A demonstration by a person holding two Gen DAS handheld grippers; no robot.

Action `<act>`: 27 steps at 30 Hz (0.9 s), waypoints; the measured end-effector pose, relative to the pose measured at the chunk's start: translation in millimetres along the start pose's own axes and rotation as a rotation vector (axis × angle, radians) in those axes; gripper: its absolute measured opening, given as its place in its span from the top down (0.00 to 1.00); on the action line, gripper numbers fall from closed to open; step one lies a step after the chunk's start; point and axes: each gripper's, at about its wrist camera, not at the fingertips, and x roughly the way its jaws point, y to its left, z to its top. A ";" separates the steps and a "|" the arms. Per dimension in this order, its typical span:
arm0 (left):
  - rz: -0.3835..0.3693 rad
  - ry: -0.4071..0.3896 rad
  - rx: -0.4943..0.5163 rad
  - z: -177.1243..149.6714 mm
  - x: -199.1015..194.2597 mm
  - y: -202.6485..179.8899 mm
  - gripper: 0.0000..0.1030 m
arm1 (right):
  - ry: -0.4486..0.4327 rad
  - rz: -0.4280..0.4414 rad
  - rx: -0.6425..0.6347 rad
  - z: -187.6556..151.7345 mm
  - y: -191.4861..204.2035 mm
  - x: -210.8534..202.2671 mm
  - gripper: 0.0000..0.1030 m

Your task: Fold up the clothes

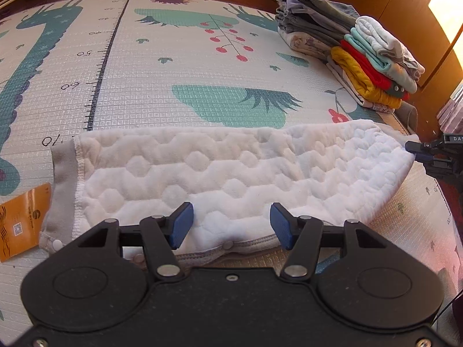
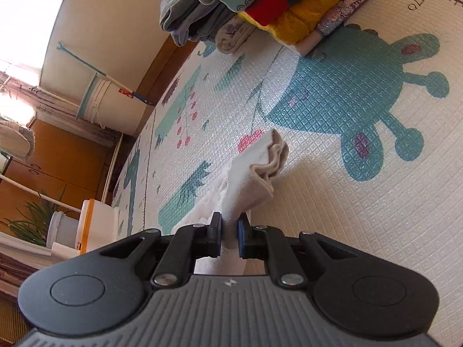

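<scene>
Garment: white, quilted in hexagons, grey ribbed trim and snap buttons along its near edge. We find it lying flat across the mat, folded into a long band running left to right.

Left gripper: our blue pads stand wide apart over the garment's near edge, holding nothing.

Right gripper: our tongs are pressed together on the garment's right end, with cloth pinched between the pads. In the right wrist view, the grey cuff bunches in ruffles beyond the tips, slightly raised off the mat. In the left wrist view we see this gripper at the garment's far right corner.

Mat: cream, grid-embossed, printed with teal animals, leaves, red cherries and a numbered ruler.

Stack: folded clothes at the mat's far right edge: white, mint, red, mustard, patterned. A grey pile stands just behind.

Packet: orange, flat on the mat just left of the garment.

Bucket: white, near the wall.
</scene>
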 end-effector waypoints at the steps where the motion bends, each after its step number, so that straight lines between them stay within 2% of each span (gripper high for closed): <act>1: -0.010 -0.003 0.003 1.3 1.5 -4.0 0.44 | 0.004 0.011 -0.052 2.5 11.3 -1.4 0.88; 5: -0.047 -0.021 0.052 6.9 9.8 -25.6 0.44 | 0.026 0.046 -0.267 6.0 55.1 -3.9 0.88; 8: -0.050 -0.037 0.125 8.0 18.0 -42.3 0.45 | 0.049 0.081 -0.414 6.3 87.9 -2.5 0.88; 9: -0.048 -0.041 0.157 7.5 21.5 -47.8 0.52 | 0.059 0.096 -0.456 5.9 97.8 -2.4 0.88; 10: -0.047 -0.044 0.189 6.9 25.0 -53.4 0.65 | 0.068 0.108 -0.498 6.2 108.2 -1.5 0.88; 13: -0.028 -0.047 0.250 4.3 34.1 -64.8 0.73 | 0.101 0.146 -0.620 8.2 138.9 4.0 0.88; 14: -0.013 -0.022 0.272 3.0 42.0 -67.9 0.74 | 0.116 0.162 -0.657 8.8 149.7 7.3 0.89; 17: -0.028 -0.013 0.281 1.5 52.8 -65.6 0.74 | 0.171 0.197 -0.763 7.4 182.9 20.6 0.89; 21: -0.092 0.013 0.155 14.9 51.7 -48.6 0.74 | 0.265 0.235 -0.908 -1.9 229.1 42.9 0.89; 27: -0.098 -0.063 0.028 13.4 5.5 -17.8 0.74 | 0.397 0.268 -1.095 -38.9 282.3 78.2 0.89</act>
